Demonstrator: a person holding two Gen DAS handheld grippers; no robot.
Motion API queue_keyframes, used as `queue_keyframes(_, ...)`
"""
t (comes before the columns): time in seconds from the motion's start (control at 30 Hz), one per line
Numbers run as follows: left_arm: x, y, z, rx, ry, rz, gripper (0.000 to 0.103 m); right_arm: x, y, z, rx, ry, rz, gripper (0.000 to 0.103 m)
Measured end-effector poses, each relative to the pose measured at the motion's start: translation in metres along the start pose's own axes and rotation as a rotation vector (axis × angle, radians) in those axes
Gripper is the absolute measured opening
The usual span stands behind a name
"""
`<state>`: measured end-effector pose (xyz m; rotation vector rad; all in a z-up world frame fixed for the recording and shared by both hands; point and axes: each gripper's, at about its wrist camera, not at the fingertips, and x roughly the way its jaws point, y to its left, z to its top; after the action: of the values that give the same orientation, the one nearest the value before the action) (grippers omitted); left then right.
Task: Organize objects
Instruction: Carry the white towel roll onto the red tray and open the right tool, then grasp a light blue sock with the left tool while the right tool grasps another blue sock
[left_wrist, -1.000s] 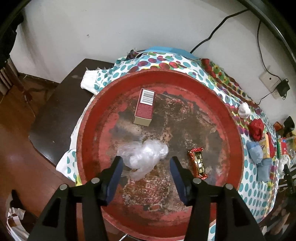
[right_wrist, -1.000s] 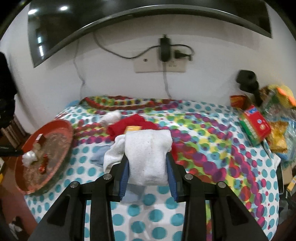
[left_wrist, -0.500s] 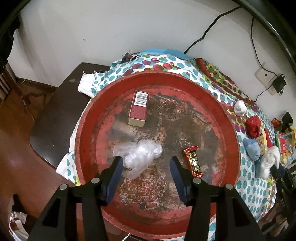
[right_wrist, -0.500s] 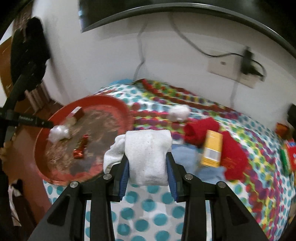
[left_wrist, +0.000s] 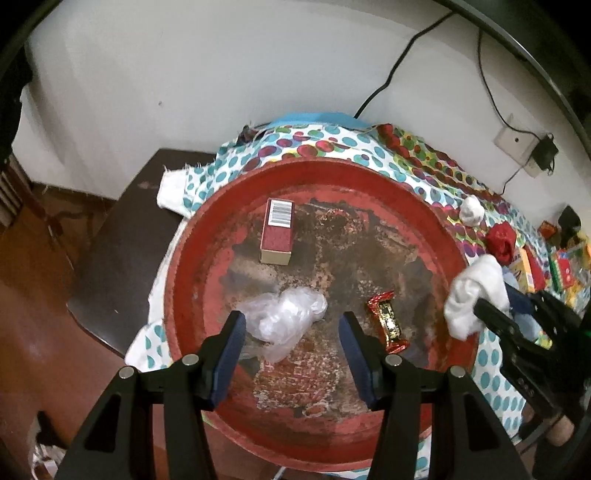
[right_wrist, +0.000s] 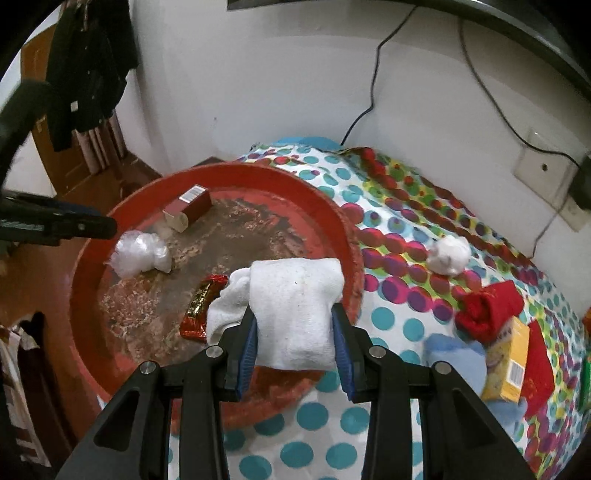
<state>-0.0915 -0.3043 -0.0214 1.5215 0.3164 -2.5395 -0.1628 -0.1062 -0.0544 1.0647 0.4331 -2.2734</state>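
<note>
The right gripper (right_wrist: 293, 332) clamps a folded white cloth (right_wrist: 295, 314) above the red tray's (left_wrist: 192, 258) three o'clock rim. The left gripper (left_wrist: 291, 334), jaws wide and empty, hovers at six o'clock beside the plastic bag (left_wrist: 286, 319); the tray's centre lies bare.

Probably a home: dotted tablecloth (right_wrist: 384, 317), hanging clothes (right_wrist: 88, 66), wall socket (right_wrist: 543, 170).

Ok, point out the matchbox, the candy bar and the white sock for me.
matchbox (left_wrist: 277, 236): left wrist view, red top face.
candy bar (left_wrist: 388, 320): left wrist view, gold middle of wrapper.
white sock (right_wrist: 295, 310): right wrist view, folded front.
</note>
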Motion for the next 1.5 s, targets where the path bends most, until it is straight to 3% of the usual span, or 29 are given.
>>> queue_keyframes(0.17,-0.006,-0.003,-0.006,0.103,-0.041,0.073,0.054,0.018,0.006,0.002,-0.036,0.041,-0.010,0.036)
queue_keyframes(0.3,-0.006,0.004,-0.007,0.103,-0.033,0.096,0.054,0.029,0.010,0.004,-0.052,0.058,-0.024,0.036)
queue_keyframes(0.67,-0.004,0.003,-0.007,0.103,-0.020,0.088,0.054,0.044,0.022,0.011,-0.071,0.063,-0.028,0.037)
queue_keyframes(0.77,-0.004,-0.001,-0.007,0.114,-0.020,0.085,0.054,0.044,0.025,0.012,-0.075,0.056,-0.026,0.042)
queue_keyframes(0.93,0.000,-0.003,-0.006,0.114,-0.006,0.081,0.054,0.032,0.024,0.013,-0.049,0.019,-0.016,0.058)
queue_keyframes(1.23,0.001,-0.015,-0.007,0.139,0.004,0.080,0.054,0.000,0.013,0.002,-0.004,-0.026,-0.005,0.063)
queue_keyframes(1.5,-0.002,-0.040,-0.008,0.185,-0.005,0.046,0.054,-0.037,-0.020,-0.033,0.068,-0.045,-0.037,0.063)
